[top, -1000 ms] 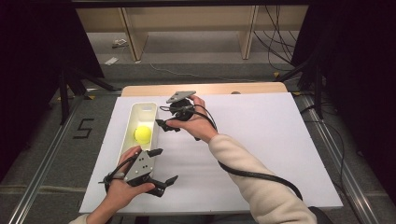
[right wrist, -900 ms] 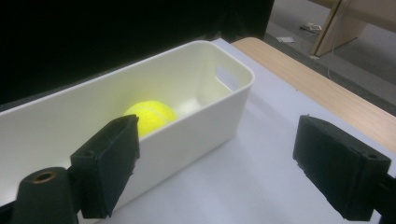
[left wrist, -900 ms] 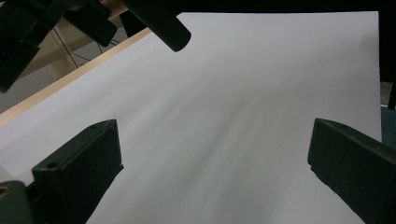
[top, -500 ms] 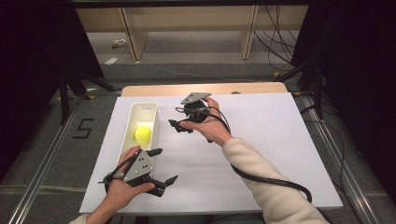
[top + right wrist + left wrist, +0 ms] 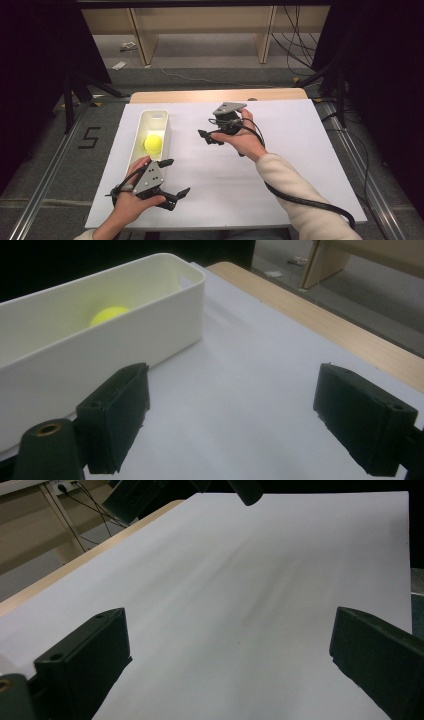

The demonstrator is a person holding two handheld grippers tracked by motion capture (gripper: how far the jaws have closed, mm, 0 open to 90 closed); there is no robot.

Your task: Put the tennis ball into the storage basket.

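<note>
Right gripper [image 5: 209, 137] empty, jaws apart, hovers right of white bin [image 5: 161, 116]. Yellow ball [image 5: 153, 144] lies inside bin: placing looks done. Left gripper [image 5: 175, 180] released, empty, near table edge. Nothing left outside.

The high view is looking forward and down from above the person's side, taking in the whole white paper-covered worktop [image 5: 280, 165]. The left gripper view is sitting low and close, facing across bare paper. The right gripper view is facing the long white plastic bin [image 5: 100, 335] from near; the high view is sharing this bin [image 5: 161, 120].
</note>
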